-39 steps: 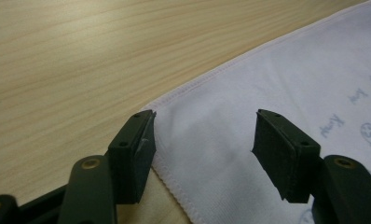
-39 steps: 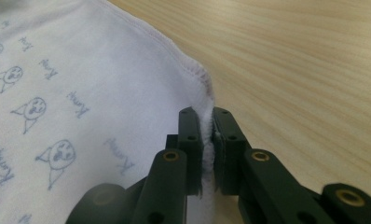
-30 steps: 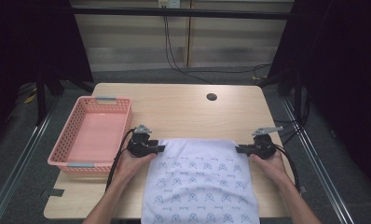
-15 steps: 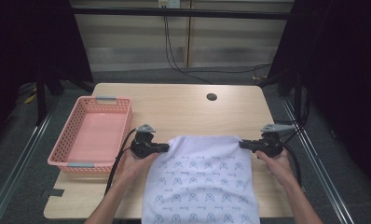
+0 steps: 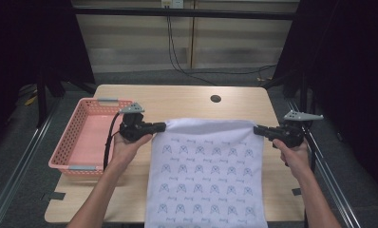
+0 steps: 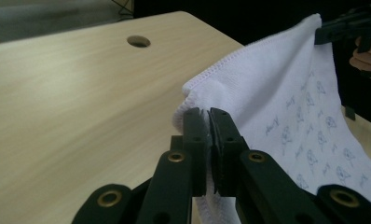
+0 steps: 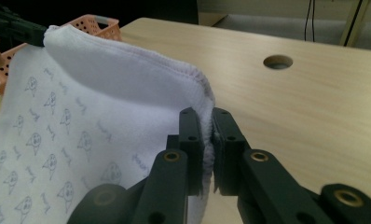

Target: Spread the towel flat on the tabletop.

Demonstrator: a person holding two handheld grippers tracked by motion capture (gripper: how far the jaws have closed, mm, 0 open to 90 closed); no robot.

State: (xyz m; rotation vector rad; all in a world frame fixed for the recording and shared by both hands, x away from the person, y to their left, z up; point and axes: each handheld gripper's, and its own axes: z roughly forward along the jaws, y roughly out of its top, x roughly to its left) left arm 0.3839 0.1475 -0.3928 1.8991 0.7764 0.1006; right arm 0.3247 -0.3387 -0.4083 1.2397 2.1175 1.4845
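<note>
A white towel [image 5: 206, 175] printed with rows of small blue-grey figures was stretched between two hand-held grippers above a light wooden table [image 5: 187, 102]. Seen from the high view, its top hem ran almost straight from the left gripper [image 5: 162, 126] to the right gripper [image 5: 257, 129], each holding one upper corner. The rest of the cloth hung and sloped down toward the person, reaching past the near table edge at the bottom of the picture.

The left gripper's jaws had just been closing and were now nearly together, clamped on the towel's left corner. In the left gripper view, the left gripper [image 6: 209, 116] had its two black jaws pressed against a thin fold of the stitched hem, with the towel [image 6: 286, 107] rising away to the far corner, where the other gripper [image 6: 330, 33] held it.

The right gripper was likewise almost fully closed on the opposite corner. In the right gripper view, the right gripper [image 7: 208, 119] pinched the bunched white edge between its jaws, and the towel [image 7: 81, 112] spread away toward the far corner.

A pink plastic basket [image 5: 66, 147] sat on the left part of the table, just beside the person's left hand [image 5: 129, 146] and apart from the towel. A round hole [image 5: 215, 99] in the tabletop lay beyond the towel's top hem. The person's right hand [image 5: 294, 153] gripped its tool near the table's right edge.
</note>
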